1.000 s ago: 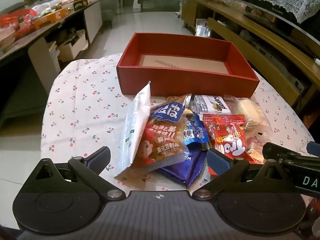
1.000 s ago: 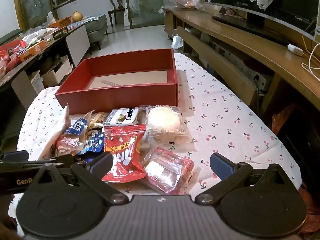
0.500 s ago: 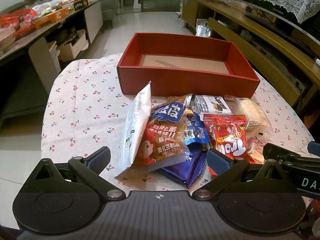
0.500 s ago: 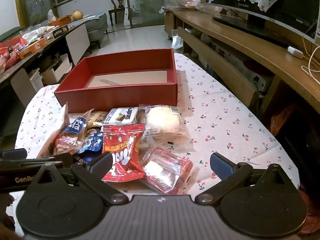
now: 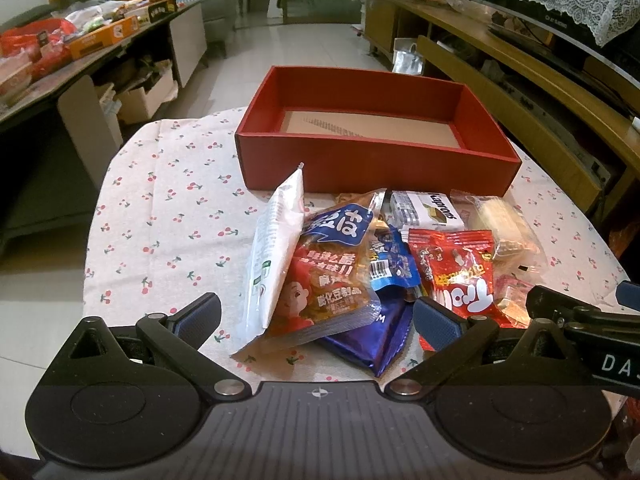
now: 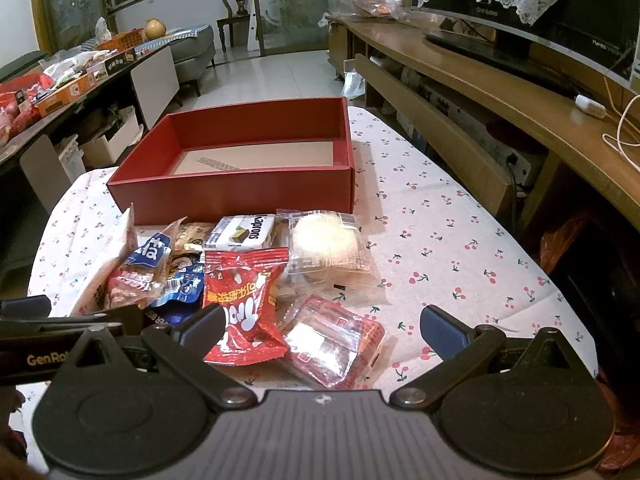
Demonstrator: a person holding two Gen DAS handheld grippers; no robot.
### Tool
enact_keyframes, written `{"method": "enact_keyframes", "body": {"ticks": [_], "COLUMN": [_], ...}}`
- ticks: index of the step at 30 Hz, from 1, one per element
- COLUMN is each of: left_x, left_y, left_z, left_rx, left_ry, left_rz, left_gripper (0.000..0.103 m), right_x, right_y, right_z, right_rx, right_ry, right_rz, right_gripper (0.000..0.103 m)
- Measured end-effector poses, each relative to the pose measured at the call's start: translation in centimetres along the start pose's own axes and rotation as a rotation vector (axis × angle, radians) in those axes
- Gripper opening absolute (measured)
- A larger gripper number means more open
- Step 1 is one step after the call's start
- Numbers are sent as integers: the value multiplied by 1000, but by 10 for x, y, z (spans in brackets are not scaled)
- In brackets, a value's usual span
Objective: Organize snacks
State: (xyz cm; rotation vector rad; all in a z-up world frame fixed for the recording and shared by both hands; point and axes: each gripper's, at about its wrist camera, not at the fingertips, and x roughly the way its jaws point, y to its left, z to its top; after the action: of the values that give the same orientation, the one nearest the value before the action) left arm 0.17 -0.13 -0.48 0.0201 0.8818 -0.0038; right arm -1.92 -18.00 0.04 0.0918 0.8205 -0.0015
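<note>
A pile of snack packets lies on the cherry-print tablecloth [image 5: 172, 200] in front of an empty red box [image 5: 372, 164] [image 6: 240, 194]. The pile holds a white pouch [image 5: 272, 248], an orange bean-snack bag [image 5: 328, 280], a purple wrapper [image 5: 372, 340], a red candy bag [image 5: 460, 272] [image 6: 240, 292], a Kaprons pack [image 5: 432, 210] [image 6: 244, 232], a clear-wrapped pastry [image 6: 324, 240] and a clear red-trimmed pack [image 6: 332, 344]. My left gripper [image 5: 316, 320] is open, low over the orange bag's near end. My right gripper [image 6: 320, 328] is open above the red-trimmed pack.
A long wooden TV bench [image 6: 500, 92] runs along the right side. A cluttered side table [image 5: 60, 52] with boxes stands to the left. Tiled floor [image 5: 312, 44] lies beyond the box. Bare tablecloth [image 6: 448, 232] spreads to the right of the pile.
Both grippers have crept slightly forward toward the pile. The snacks and the box have not moved, and both grippers stay open.
</note>
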Motion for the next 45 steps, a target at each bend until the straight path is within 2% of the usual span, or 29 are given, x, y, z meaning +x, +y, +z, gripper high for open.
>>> {"method": "enact_keyframes", "body": {"ticks": [9,23,27,31,34,36,40,45], "left_x": [1,5,15,36,56,64,69,69], "left_y": [11,39,49,59,64,69,73,71], "left_z": [7,33,44,47,45,46,50,46], "left_rx": [-25,-77,-93,-119,-125,-153,-195,-219], "left_ry": [-1,-18,-3,55,114,138,138,155], "left_rz": [20,19,26,7,1,-31,-75,-145], "left_gripper": [102,103,103,102,95,93,90,77], "right_x": [6,19,25,29,31,32,36,40], "right_y": [10,33,38,39,40,42,40,35], "right_z": [11,38,45,50,51,49,48,47], "right_rx": [-21,-31,-33,-21,-18,-31,-25,-8], "right_ry": [4,8,15,22,35,42,61,89], "right_rz": [11,102,118,129,145,149,154,165], "right_gripper": [103,103,103,103,103,103,102,98]}}
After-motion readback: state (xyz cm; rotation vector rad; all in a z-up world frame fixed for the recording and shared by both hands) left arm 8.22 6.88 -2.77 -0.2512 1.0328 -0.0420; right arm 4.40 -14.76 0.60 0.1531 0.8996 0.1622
